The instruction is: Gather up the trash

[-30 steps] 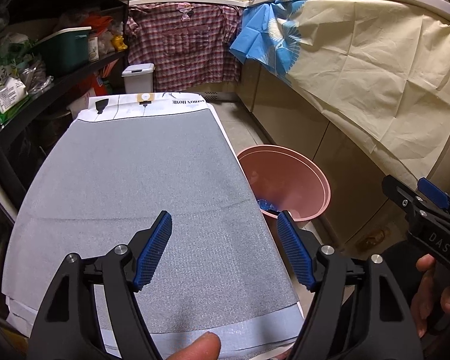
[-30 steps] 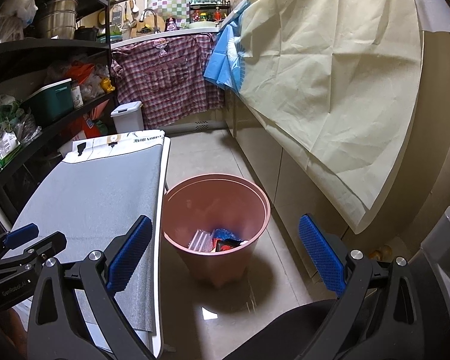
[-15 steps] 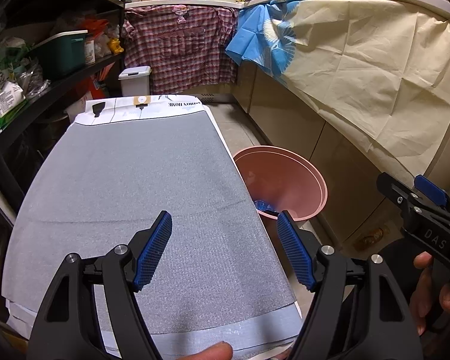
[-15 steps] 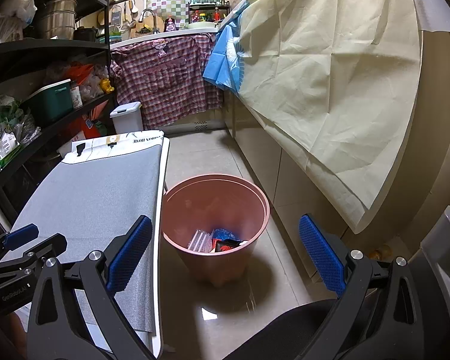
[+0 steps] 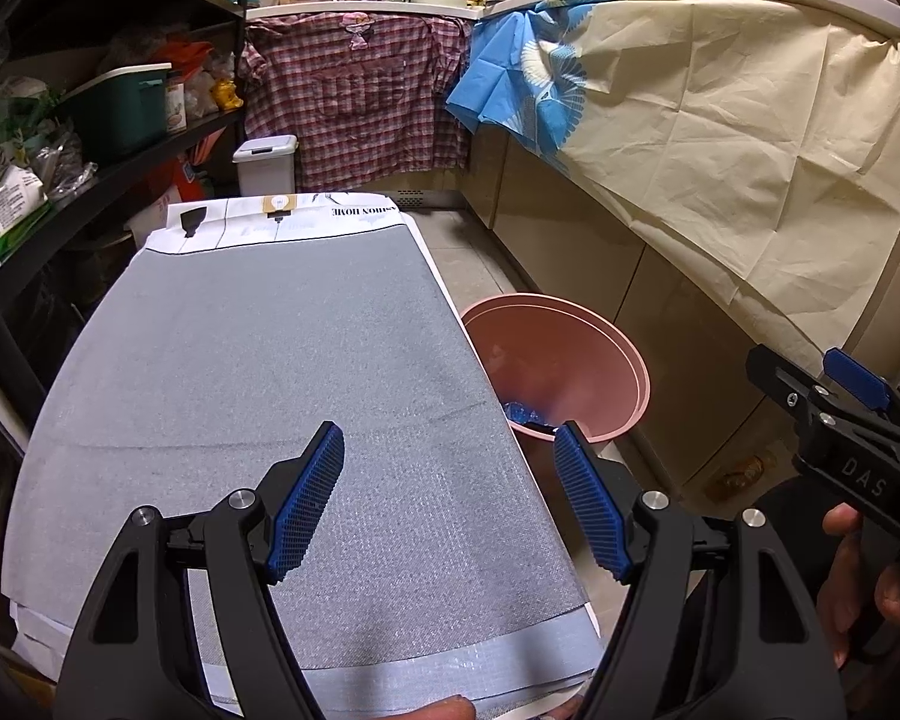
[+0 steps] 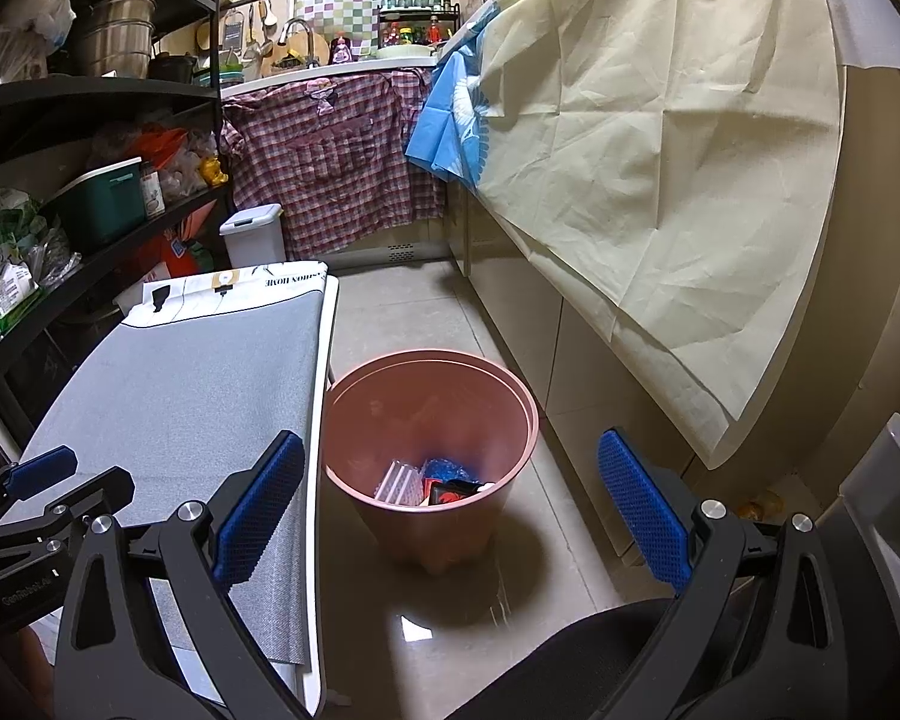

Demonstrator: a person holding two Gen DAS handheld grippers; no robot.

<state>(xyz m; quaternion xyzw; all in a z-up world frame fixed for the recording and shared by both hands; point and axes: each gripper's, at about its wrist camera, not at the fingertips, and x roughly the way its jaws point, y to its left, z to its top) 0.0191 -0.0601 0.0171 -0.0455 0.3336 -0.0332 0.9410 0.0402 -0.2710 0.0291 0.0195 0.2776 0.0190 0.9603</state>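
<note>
— Anything left on the counter [image 5: 258, 360]?
— Bare grey mat; left tool [image 5: 450, 498] gapes over it, holding nothing.
— And the trash?
— Wrappers [image 6: 444, 480] lie in the pink bin [image 6: 384, 414]. Right tool [image 6: 450, 498] also apart, unladen. Looks finished.

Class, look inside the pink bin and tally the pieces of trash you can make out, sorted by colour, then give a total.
Inside the pink bin, as far as the right wrist view shows:
Clear ribbed plastic piece: 1
Blue crumpled wrapper: 1
Red and black packet: 1
Total: 3; anything beneath them is hidden.
</note>
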